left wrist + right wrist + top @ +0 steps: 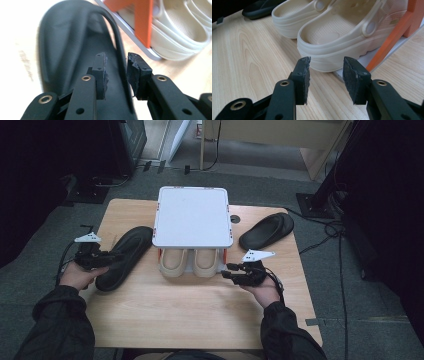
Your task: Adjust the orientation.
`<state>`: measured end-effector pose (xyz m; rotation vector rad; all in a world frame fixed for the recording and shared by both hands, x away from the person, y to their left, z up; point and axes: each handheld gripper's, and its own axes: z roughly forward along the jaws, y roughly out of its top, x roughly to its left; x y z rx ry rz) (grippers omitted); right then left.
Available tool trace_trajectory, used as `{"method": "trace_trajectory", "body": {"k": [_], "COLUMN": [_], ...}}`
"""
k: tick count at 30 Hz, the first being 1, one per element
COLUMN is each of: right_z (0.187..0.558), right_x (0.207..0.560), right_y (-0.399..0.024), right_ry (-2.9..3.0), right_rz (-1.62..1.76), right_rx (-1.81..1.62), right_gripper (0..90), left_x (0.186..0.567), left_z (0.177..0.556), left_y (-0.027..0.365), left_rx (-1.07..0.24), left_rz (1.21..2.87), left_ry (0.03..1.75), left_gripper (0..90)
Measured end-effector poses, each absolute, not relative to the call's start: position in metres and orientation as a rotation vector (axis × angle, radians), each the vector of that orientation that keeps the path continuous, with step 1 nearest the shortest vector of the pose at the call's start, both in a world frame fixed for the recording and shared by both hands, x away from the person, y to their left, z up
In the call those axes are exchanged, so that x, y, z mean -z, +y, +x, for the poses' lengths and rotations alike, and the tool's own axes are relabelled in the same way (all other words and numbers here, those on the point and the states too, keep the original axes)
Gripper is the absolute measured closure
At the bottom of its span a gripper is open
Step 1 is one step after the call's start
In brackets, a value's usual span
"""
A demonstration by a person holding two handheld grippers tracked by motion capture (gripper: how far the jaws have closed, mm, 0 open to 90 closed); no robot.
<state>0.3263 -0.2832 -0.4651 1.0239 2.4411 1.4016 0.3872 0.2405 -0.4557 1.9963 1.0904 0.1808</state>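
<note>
A black slipper [131, 244] lies on the left of the wooden table [175, 310]. My left gripper [117, 256] sits over its near end. In the left gripper view the slipper [65, 45] has its side rim running up between the jaws of the left gripper [116, 56]; a gap shows beside the left pad [101, 75], so the jaws are open. My right gripper [226, 271] stands open just short of the heel of a pair of cream clogs [189, 261], with nothing between the jaws of the right gripper [327, 61]. The clogs [337, 32] sit under a white rack [192, 215].
A second black slipper [266, 230] lies at the table's back right. The rack has orange legs [392, 42] and a low white base plate [130, 30]. Bare wood lies in front of the clogs. Cables and stand bases cover the floor [325, 225] around the table.
</note>
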Motion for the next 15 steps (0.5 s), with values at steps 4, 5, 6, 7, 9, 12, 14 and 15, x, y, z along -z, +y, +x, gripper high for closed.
{"method": "trace_trajectory", "body": {"k": [4, 5, 6, 7, 9, 12, 14, 15], "right_z": [0.326, 0.326, 0.326, 0.326, 0.325, 0.325, 0.325, 0.325], "right_x": [0.465, 0.465, 0.465, 0.465, 0.465, 0.466, 0.466, 0.466], "right_y": [-0.283, -0.283, -0.283, -0.283, -0.283, -0.283, -0.283, -0.283], "right_ry": [2.443, 2.443, 2.443, 2.443, 2.442, 2.447, 2.444, 2.444], "right_rz": [1.021, 1.021, 1.021, 1.024, 1.030, 1.034, 1.032, 1.030], "right_rx": [-1.398, -1.398, -1.398, -1.399, -1.400, -1.392, -1.395, -1.394], "right_gripper": [57.3, 57.3, 57.3, 57.2, 57.2, 57.2, 57.2, 57.2], "left_x": [0.452, 0.452, 0.452, 0.453, 0.456, 0.464, 0.471, 0.473], "left_z": [0.393, 0.394, 0.395, 0.396, 0.398, 0.402, 0.405, 0.405], "left_y": [0.249, 0.251, 0.254, 0.257, 0.264, 0.272, 0.279, 0.281], "left_rx": [-0.220, -0.230, -0.236, -0.241, -0.250, -0.260, -0.264, -0.267], "left_rz": [1.979, 1.978, 1.977, 1.969, 1.959, 1.958, 1.957, 1.954], "left_ry": [1.093, 1.096, 1.100, 1.109, 1.129, 1.166, 1.196, 1.202], "left_gripper": [71.1, 71.3, 71.7, 71.9, 72.8, 73.7, 74.1, 74.2]}}
